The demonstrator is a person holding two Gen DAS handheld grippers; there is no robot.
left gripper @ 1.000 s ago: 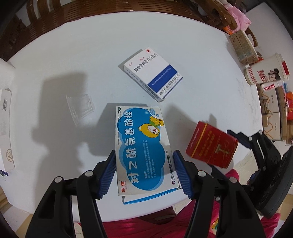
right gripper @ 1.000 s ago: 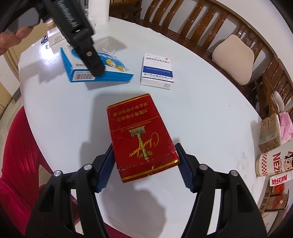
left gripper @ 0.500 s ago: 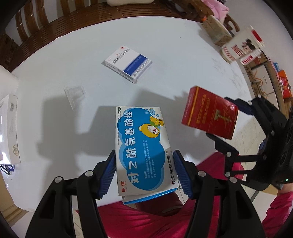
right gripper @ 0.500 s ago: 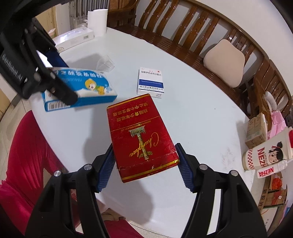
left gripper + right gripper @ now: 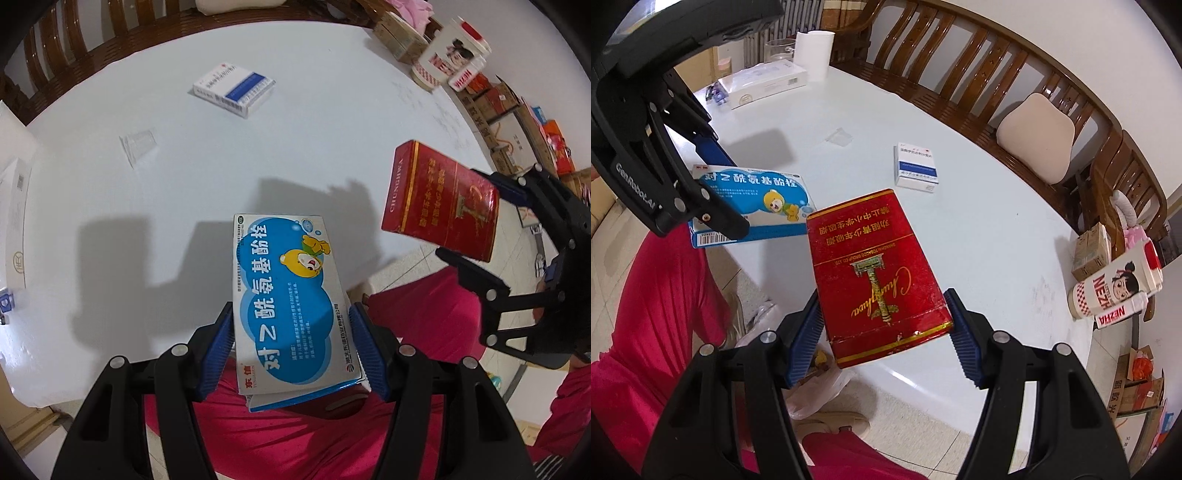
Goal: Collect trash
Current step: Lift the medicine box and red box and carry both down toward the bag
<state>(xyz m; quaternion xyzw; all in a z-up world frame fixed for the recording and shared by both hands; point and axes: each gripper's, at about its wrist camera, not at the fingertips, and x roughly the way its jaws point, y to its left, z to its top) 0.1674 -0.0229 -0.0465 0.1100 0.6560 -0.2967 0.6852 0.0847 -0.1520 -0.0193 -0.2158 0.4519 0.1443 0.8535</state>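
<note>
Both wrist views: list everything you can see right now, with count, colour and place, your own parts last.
blue medicine box: 1, blue and white, clamped in left gripper, lifted off the table
red cigarette box: 1, red and gold, clamped in right gripper, lifted
white medicine box: 1, white with blue band, lying on table
clear plastic piece: 1, transparent, on table
long white box: 1, table's far edge
paper roll: 1, white, behind it
table: 1, white, round
wooden chairs: brown, around table
left gripper: black, blue pads
right gripper: same

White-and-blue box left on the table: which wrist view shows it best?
Left wrist: the white-and-blue box lies unobstructed with top and side visible. The right wrist view shows it smaller, beyond the red pack.
</note>
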